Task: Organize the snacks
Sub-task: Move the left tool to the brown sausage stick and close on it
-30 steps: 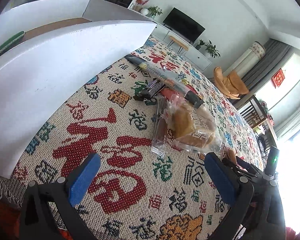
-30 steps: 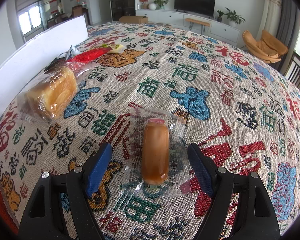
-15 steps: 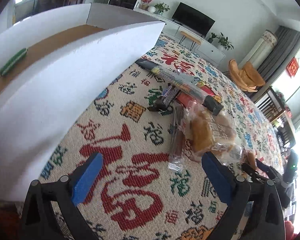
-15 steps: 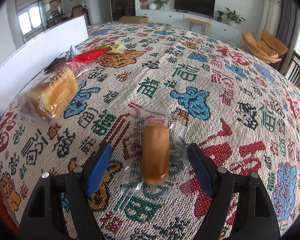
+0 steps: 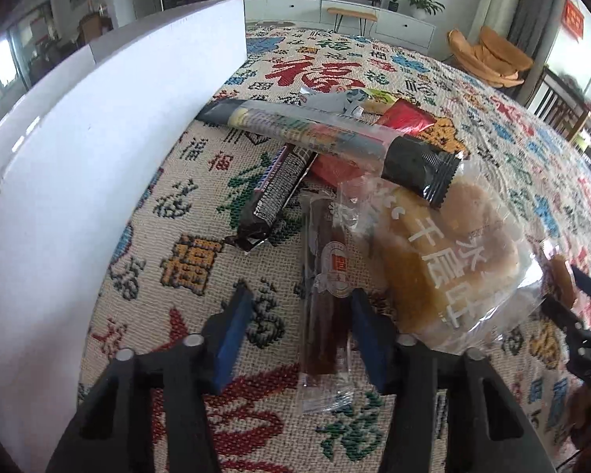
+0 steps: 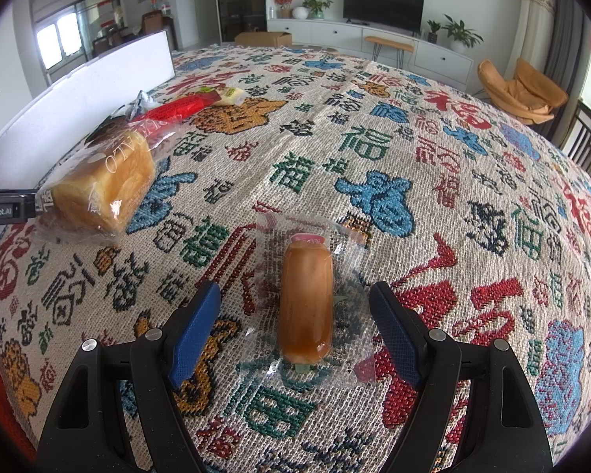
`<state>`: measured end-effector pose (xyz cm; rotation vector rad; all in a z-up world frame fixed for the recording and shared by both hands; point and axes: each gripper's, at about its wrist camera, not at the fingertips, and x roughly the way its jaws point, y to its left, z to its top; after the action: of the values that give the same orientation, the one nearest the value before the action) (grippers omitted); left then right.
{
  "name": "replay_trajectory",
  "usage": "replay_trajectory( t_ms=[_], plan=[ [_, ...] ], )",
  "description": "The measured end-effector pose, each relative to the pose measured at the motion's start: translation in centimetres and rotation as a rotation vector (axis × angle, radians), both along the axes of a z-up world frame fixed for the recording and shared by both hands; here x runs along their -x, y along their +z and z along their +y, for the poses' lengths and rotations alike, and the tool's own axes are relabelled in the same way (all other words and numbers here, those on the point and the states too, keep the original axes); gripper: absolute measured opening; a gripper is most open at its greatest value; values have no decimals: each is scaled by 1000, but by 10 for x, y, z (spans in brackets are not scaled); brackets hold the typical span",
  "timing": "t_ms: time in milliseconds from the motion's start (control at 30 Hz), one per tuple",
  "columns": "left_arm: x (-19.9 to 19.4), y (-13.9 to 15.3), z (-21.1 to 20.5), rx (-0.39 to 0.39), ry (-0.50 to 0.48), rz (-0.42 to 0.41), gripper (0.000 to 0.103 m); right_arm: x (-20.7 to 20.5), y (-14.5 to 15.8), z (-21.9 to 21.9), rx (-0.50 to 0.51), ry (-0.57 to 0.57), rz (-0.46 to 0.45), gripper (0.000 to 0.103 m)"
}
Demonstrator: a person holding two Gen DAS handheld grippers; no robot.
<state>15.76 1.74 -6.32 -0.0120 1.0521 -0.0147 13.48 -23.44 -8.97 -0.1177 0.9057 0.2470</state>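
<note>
Still, most snacks are lying loose on the patterned worktop point(image 5: 201, 268) beside the white cardboard box point(image 5: 78, 181), while the left claw point(image 5: 295, 335), its jaws just closing, is narrowing around but not yet clearly pinching the long brown clear-wrapped stick point(image 5: 325, 295), and the right claw point(image 6: 295, 331) is hanging released around the orange wrapped sausage point(image 6: 305, 299).

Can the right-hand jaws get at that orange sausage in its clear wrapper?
Probably yes: the right gripper stands open astride the wrapped sausage, with nothing lying between them on the tablecloth.

The white box point(image 5: 78, 181) runs off the left edge of the left wrist view, its interior unseen. A long dark tube pack point(image 5: 327, 138) covers part of the chocolate bar point(image 5: 275, 189) and of a red packet point(image 5: 335, 165). The dark sausage stick point(image 5: 327, 307) is partly screened by one blue pad; contact cannot be judged. In the right wrist view, the bagged bread loaf point(image 6: 102, 185) hides the snacks behind it.
</note>
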Motion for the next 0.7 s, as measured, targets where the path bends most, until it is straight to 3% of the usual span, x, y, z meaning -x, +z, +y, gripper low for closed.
replay_trajectory(
  t_ms=[33,267,367,433,500,600,667,700],
  plan=[
    [3,1,0,-13,-9,0,20,-1,0,0,0,0,0,81],
    [62,3,27,227,-59,79,20,0,0,0,0,0,0,81],
    [80,2,30,228,-46,45,36,0,0,0,0,0,0,81],
    [82,4,25,180,-31,36,70,-1,0,0,0,0,0,81],
    [81,5,17,91,-13,11,76,0,-1,0,0,0,0,81],
    [77,-4,4,21,-48,37,70,-1,-1,-1,-4,0,1,81],
    [80,-2,-3,-12,-67,20,54,2,-1,-2,-22,11,7,85],
    [81,-1,-4,-14,-80,12,37,2,0,-2,-32,30,16,88]
  ],
)
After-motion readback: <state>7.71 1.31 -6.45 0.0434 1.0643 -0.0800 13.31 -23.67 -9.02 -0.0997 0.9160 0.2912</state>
